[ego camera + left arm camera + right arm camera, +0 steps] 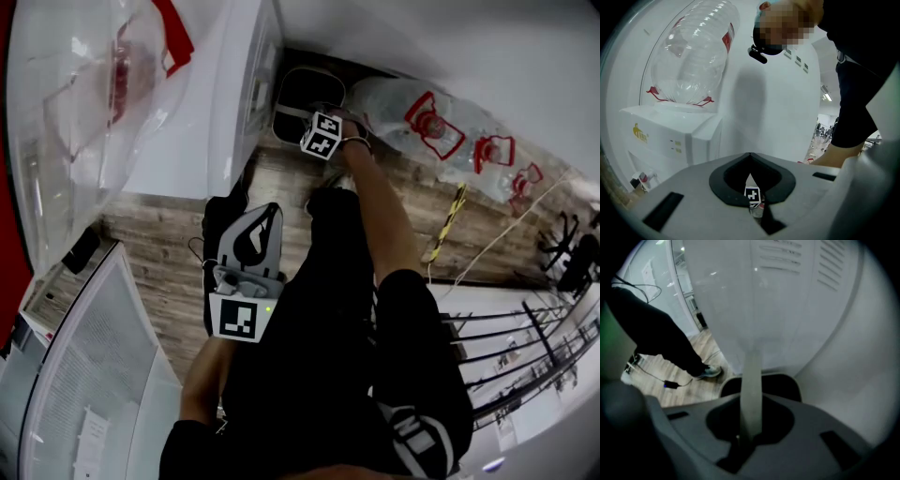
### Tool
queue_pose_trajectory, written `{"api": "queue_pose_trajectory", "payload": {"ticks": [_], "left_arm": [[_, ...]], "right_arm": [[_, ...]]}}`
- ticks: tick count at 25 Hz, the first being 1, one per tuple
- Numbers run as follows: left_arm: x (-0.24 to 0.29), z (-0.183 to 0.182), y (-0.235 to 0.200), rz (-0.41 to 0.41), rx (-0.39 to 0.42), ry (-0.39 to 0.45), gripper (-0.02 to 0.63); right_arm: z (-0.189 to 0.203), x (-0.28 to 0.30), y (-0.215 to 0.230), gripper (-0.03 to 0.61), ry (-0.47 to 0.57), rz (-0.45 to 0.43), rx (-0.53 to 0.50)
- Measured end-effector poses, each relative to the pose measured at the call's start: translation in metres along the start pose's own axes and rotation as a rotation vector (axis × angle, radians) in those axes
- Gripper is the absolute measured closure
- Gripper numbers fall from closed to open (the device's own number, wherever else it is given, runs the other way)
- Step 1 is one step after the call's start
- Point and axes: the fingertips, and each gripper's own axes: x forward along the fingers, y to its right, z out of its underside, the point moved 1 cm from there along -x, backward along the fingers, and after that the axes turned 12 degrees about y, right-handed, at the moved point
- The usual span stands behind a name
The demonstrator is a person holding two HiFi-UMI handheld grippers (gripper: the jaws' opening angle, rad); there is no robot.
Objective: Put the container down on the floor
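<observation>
A dark container [302,92] with a pale rim stands low over the wooden floor, tight between the water dispenser and the wall. Its pale bail handle [293,113] is raised. My right gripper [311,118] is shut on that handle. In the right gripper view the handle [751,390] runs up as a pale strap from between the jaws, with the container's dark mouth [780,386] below it. Whether the container's base touches the floor is hidden. My left gripper [263,218] hangs nearer my body above the floor. It is shut and holds nothing, and its tips [750,157] meet in its own view.
A white water dispenser [234,89] with a clear bottle [84,84] on top stands at the left of the container. Several large water bottles [441,131] lie on the floor to the right. A white cabinet [84,375] is at lower left. My legs and a shoe [707,372] stand close by.
</observation>
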Motion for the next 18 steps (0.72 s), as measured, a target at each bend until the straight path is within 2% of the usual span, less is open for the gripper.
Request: {"api": "queue_pose_trajectory", "payload": {"ticks": [10,18], "left_arm": [[0.010,0.011,-0.004,-0.015,-0.007,0.015,0.584],[0.016,0.020,-0.005,0.004,0.002,0.008,0.584]], "right_arm": [[0.006,0.024,0.011,0.531,0.004,-0.001,-0.009],[0.014,0.042,0.017,0.531,0.001,0.024,-0.004]]}}
